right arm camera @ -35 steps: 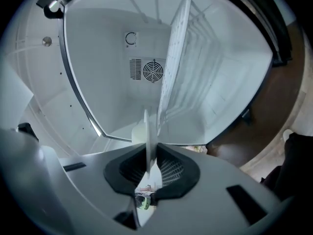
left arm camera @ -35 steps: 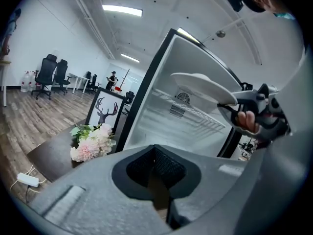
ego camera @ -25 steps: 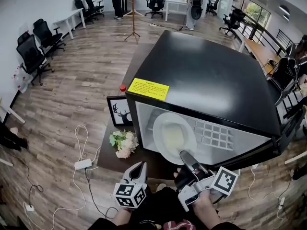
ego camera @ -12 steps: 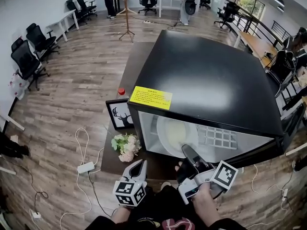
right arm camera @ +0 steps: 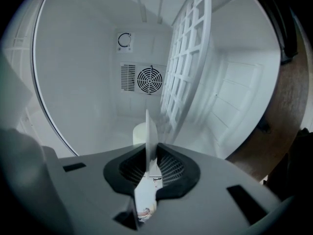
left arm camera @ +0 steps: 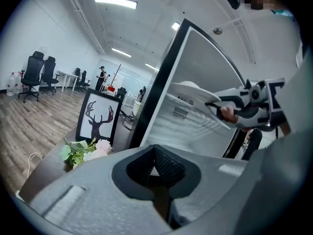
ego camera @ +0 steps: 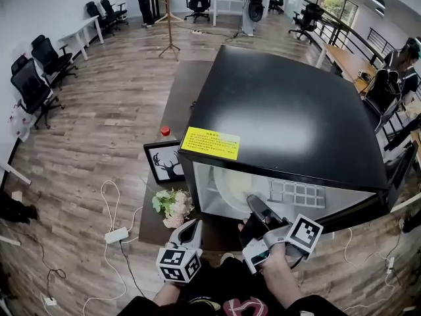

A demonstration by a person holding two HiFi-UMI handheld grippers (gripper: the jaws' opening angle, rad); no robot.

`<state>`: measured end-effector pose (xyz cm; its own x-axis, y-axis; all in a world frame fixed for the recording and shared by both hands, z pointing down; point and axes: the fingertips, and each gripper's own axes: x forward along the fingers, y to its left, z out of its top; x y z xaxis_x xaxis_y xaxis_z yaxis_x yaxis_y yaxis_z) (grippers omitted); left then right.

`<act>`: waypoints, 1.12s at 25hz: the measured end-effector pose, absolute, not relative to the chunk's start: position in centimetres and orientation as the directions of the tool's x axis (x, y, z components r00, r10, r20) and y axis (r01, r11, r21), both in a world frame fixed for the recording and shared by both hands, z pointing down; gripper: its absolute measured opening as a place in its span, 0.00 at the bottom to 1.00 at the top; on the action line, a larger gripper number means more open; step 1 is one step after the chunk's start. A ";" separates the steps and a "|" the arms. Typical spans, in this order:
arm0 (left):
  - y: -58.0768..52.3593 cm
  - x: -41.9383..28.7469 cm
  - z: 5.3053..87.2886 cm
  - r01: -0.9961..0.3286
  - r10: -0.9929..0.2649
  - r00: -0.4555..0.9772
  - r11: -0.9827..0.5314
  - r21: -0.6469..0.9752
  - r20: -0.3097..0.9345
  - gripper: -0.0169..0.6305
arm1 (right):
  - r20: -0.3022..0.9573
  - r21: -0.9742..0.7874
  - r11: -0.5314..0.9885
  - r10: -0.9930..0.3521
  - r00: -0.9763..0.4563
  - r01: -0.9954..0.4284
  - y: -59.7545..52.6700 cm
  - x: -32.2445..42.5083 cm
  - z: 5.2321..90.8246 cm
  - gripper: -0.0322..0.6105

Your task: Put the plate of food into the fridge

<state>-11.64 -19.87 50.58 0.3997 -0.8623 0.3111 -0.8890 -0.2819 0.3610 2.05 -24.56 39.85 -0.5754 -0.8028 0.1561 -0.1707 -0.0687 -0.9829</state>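
A white plate with pale food on it sits partly inside the open black fridge, and my right gripper is shut on its near rim. In the right gripper view the plate stands edge-on between the pads, facing the fridge's white back wall with its fan vent. My left gripper hangs low, in front of the fridge and left of the right one, shut with nothing in it. From the left gripper view the plate and right gripper show at the fridge mouth.
A white wire shelf lies inside the fridge to the right of the plate. A framed deer picture and a flower bunch stand on the dark table left of the fridge. Cables trail on the wood floor.
My right gripper has pushed the plate further into the fridge, so less of it shows under the top edge. My left gripper has stayed low in front.
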 end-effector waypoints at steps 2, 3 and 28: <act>-20.1 -11.8 50.4 -0.890 -0.866 0.396 -0.281 0.359 0.305 0.04 | 0.159 -0.983 -0.071 -0.803 -0.575 -0.172 -25.0 1.8 39.8 0.13; -20.3 -11.9 50.3 -0.891 -0.868 0.394 -0.280 0.357 0.302 0.04 | 0.157 -0.983 -0.072 -0.804 -0.574 -0.168 -25.3 1.7 39.7 0.13; -21.5 -13.8 51.2 -0.889 -0.866 0.387 -0.259 0.377 0.316 0.04 | 0.204 -0.977 -0.141 -0.834 -0.512 -0.159 -27.3 0.9 39.7 0.14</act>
